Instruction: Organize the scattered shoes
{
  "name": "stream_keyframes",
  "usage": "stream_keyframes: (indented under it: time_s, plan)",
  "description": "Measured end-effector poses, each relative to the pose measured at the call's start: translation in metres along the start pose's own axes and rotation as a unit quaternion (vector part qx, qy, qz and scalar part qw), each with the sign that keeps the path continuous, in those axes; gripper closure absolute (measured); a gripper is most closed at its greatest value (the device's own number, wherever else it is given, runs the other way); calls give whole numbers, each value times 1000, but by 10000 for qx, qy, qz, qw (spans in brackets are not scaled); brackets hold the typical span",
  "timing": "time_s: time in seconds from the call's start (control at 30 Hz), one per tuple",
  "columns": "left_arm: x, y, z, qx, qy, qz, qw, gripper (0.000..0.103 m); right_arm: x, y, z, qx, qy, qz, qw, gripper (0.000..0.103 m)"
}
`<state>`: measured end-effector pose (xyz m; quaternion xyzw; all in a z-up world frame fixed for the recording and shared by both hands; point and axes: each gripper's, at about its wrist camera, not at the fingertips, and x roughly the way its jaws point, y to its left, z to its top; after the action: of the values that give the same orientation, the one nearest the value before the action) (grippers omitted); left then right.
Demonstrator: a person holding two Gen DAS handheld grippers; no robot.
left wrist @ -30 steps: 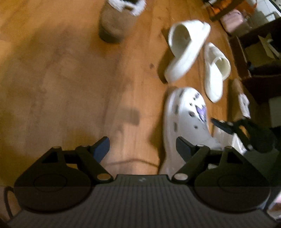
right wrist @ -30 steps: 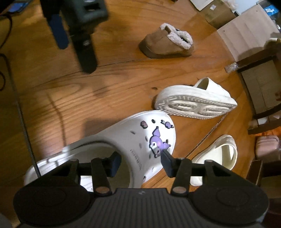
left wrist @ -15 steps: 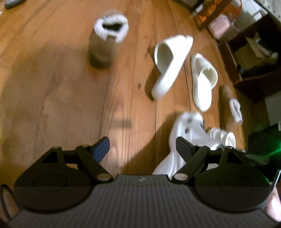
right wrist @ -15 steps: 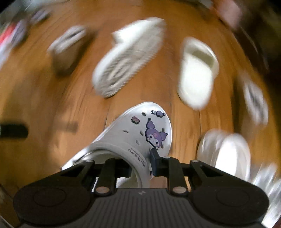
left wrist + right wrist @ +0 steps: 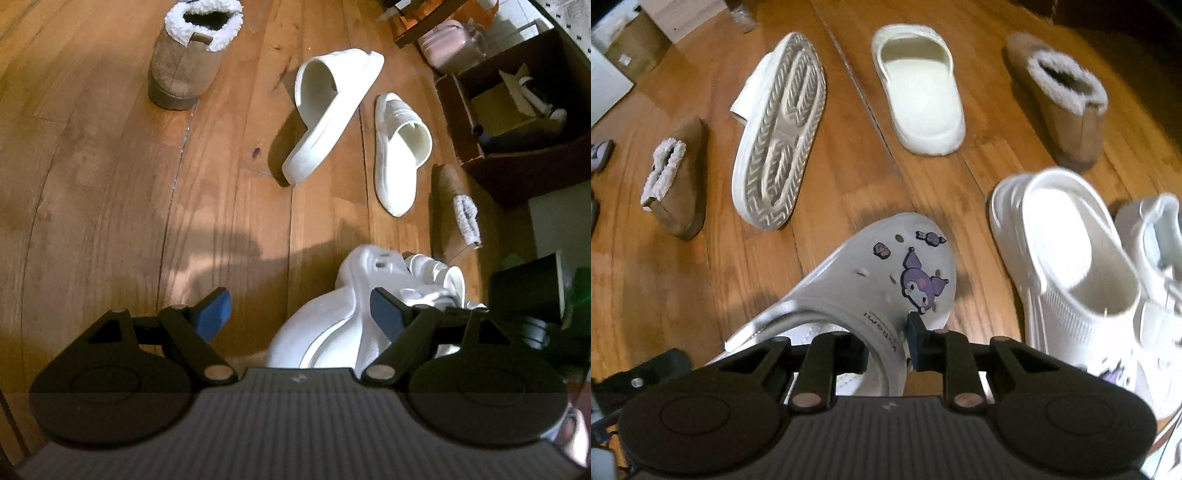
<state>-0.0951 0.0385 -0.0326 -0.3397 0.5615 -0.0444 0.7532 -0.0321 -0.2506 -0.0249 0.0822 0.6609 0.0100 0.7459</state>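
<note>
My right gripper (image 5: 890, 347) is shut on the collar of a white clog (image 5: 886, 266) with purple charms, one finger inside it and one outside. Its match, a second white clog (image 5: 1063, 251), stands just to the right on the wood floor. My left gripper (image 5: 299, 314) is open and holds nothing; white clogs (image 5: 325, 332) lie low between and right of its fingers. Ahead lie one white slide (image 5: 779, 136) tipped on its side, sole showing, another white slide (image 5: 923, 92) upright, and two brown fleece slippers (image 5: 1060, 99) (image 5: 676, 177).
An open cardboard box (image 5: 517, 110) and a pink bag (image 5: 450, 44) stand at the right in the left wrist view. A white sneaker (image 5: 1156, 236) sits beyond the second clog. A purple slipper (image 5: 598, 155) shows at the far left. Bare floor (image 5: 92, 184) lies to the left.
My right gripper shut on the charm clog and carried it beside the second white clog. The left gripper stayed open while its view pulled back from the shoes.
</note>
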Motion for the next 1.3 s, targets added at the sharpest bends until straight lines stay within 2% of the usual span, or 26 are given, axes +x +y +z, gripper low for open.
stream_keyframes:
  time_s: [0.2,0.37,0.47,0.53,0.6,0.63,0.67,0.73,0.77,0.8,0.87,0.93,1.0,1.03,1.1,1.13,1.17,1.23,1.27,1.3]
  plan:
    - [-2,3,0,-22,-51,105,9999,20,-3,-7,-20,638,686,204,9954,77]
    - [-4,7,2,-247,-146,76,9996,15,-3,-20,-33,1382,1126,684,9816,75]
    - [4,6,3,-182,-190,445,9987,11,-2,-27,-38,1807,1380,1026,9684,76]
    - [9,9,3,-185,-217,633,9976,11,-5,-22,-43,1831,1494,1306,9629,76]
    - [14,19,6,-360,-159,706,9967,11,-12,-11,-43,1318,1280,1269,9748,60]
    - [13,23,7,-423,-117,727,9964,11,-16,-5,-42,1027,1155,1234,9802,45]
    - [11,27,9,-466,-116,729,9962,11,-20,1,-42,736,1029,1198,9847,40]
    - [6,42,15,-659,-46,575,9962,9,-20,15,-52,-332,810,1121,9898,38]
    - [4,53,17,-824,22,453,9956,8,-20,22,-57,-905,700,1077,9876,29]
    - [2,68,19,-1107,108,311,9933,8,-20,30,-63,-1475,587,1030,9819,26]
    - [0,90,18,-1534,148,230,9878,8,-19,45,-74,-2597,355,924,9606,22]
    - [-2,104,15,-1776,110,266,9837,8,-19,59,-85,-3684,118,806,9261,21]
    - [-3,105,12,-1759,119,257,9840,8,-19,74,-96,-4721,-120,677,8789,20]
    - [-3,103,11,-1729,128,234,9846,8,-18,82,-102,-5216,-238,609,8507,19]
    - [-3,98,10,-1632,155,211,9862,8,-18,97,-113,-6150,-473,466,7857,19]
    - [-3,95,9,-1546,181,218,9876,8,-15,102,-114,-6333,-449,511,7709,19]
    - [-3,91,8,-1466,204,222,9887,8,-10,106,-114,-6401,-380,580,7651,19]
    - [-4,86,6,-1380,221,197,9900,8,3,116,-114,-6686,-247,678,7401,18]
    - [-4,84,5,-1349,227,179,9904,8,9,121,-115,-6817,-208,715,7278,11]
    - [-5,83,4,-1324,228,167,9908,8,14,125,-115,-6937,-180,749,7162,9]
